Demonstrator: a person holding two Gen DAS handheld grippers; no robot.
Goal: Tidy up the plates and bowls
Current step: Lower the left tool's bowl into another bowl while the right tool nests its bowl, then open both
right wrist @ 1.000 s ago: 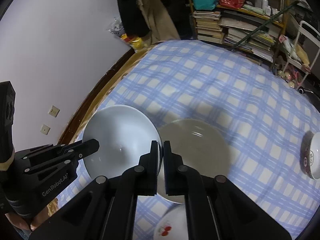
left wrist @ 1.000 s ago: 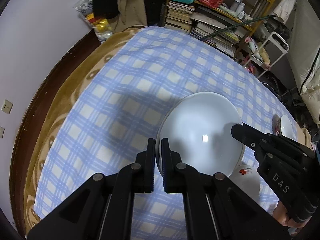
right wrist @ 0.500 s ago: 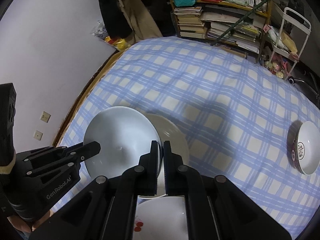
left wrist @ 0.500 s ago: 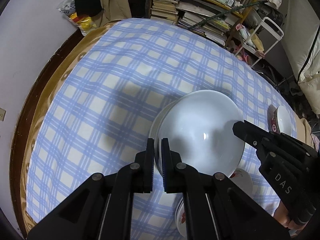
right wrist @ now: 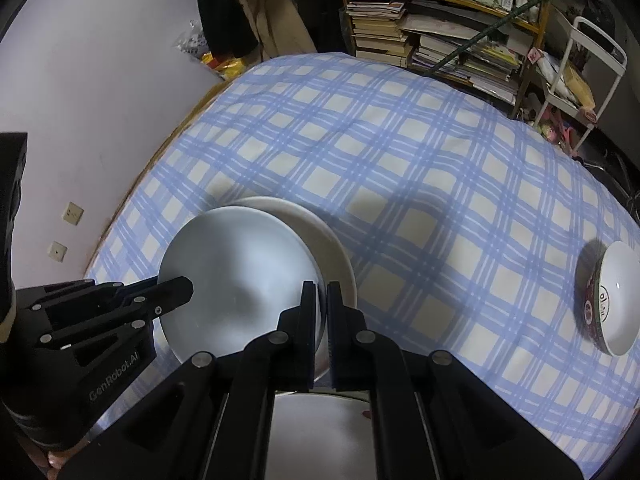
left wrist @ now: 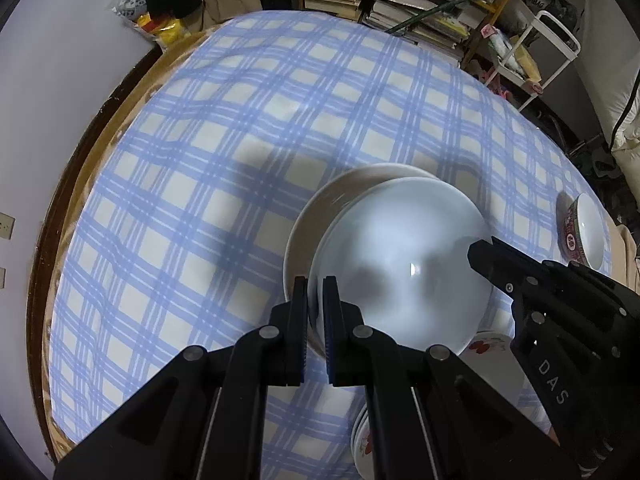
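Two-gripper hold: one large white plate [left wrist: 404,264] is carried by both grippers at once, above a second plate.
Worktop: the worktop [right wrist: 420,168] is covered by a blue-and-white checked cloth; most of its far surface carries no dishes.
Progress: the task is judged to be in its middle part. One stacking step is under way and is not yet finished; at least one dish lies well apart from the rest.
Large white plate: a plain, glossy, pale plate with a shallow well and a bright highlight near its middle. It overlaps the cream plate [left wrist: 320,208] beneath it, offset toward the near side. Whether the two touch cannot be told.
Cream plate: it lies flat on the cloth, slightly warmer in tone, with only a crescent of its rim exposed.
Near stack: white dishes with a red printed motif [left wrist: 486,346] are seen below the held plate at the near edge; their number cannot be told.
Patterned bowl [right wrist: 612,300]: a bowl with a white inside and a dark red outer wall stands well apart on the right side of the cloth; it is judged to remain for sorting.
Left gripper [left wrist: 315,312]: the fingers are clamped on the plate's near-left rim.
Right gripper [right wrist: 320,320]: the fingers are pressed on the plate's right rim.
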